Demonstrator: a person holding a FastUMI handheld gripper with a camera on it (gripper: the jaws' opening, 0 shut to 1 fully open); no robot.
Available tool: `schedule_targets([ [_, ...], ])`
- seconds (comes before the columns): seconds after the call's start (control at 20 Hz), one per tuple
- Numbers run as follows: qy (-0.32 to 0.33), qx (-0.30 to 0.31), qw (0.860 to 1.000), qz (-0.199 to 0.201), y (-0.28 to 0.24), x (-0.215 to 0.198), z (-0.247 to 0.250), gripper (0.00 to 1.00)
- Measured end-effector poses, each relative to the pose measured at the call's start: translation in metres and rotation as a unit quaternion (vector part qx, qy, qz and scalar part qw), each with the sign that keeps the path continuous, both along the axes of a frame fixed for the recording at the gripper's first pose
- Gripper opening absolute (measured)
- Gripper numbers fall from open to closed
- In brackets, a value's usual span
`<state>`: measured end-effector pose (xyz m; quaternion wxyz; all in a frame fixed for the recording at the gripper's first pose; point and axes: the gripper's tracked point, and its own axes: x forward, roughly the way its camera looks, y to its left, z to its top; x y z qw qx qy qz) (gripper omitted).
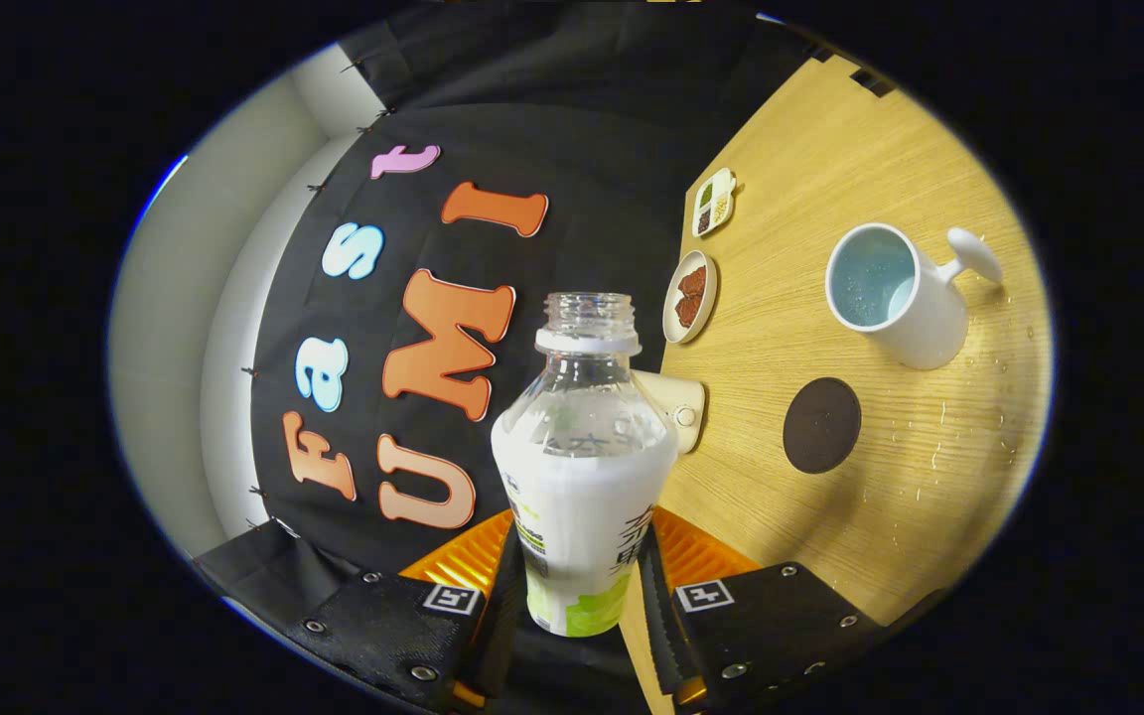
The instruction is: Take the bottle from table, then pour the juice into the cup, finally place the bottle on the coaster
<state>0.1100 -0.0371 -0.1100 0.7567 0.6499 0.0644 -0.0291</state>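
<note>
One table [890, 497], wood-grained, appears rotated in the gripper view, so the gripper is rolled well over on its side. The table's far edge meets the booth wall [572, 149], and that edge runs just behind the bottle's shoulder.

One bottle [582, 467], clear with a white label, uncapped, neck pointing away from the fingers. Both fingers press on its labelled lower body, one on each side, so the gripper [582, 586] is pinching it. Liquid level inside cannot be told.

One cup [895, 293], white with a pale blue inside and a knobbed handle, stands on the table well beyond the fingers and apart from the bottle. Its mouth faces the camera. Whether it holds any liquid cannot be told.

One coaster [821, 424], dark and round, lies flat between the cup and the bottle, touching neither. Bare tabletop surrounds it on all sides.

Two dishes sit along the table's far edge: one round plate [689, 296] with brown pieces on it, and one small divided tray [713, 202] farther along. One pale object [681, 407] is partly hidden behind the bottle; its kind cannot be told.

Several water droplets [939, 437] are scattered on the table near the cup and the coaster.
</note>
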Motion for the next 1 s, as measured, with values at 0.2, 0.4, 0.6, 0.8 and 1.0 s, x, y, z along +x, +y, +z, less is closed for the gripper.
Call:
schedule_targets([
  [0.2,-0.006,0.052,0.999,-0.004,0.0,0.014,0.001,0.57],
  [0.4,0.004,0.078,0.997,-0.016,-0.008,0.016,-0.007,0.57],
  [0.6,0.008,0.109,0.994,-0.023,-0.013,0.02,-0.011,0.57],
  [0.8,0.008,0.133,0.991,-0.03,-0.02,0.025,-0.01,0.57],
  [1.0,0.013,0.148,0.988,-0.031,-0.024,0.029,-0.013,0.57],
])
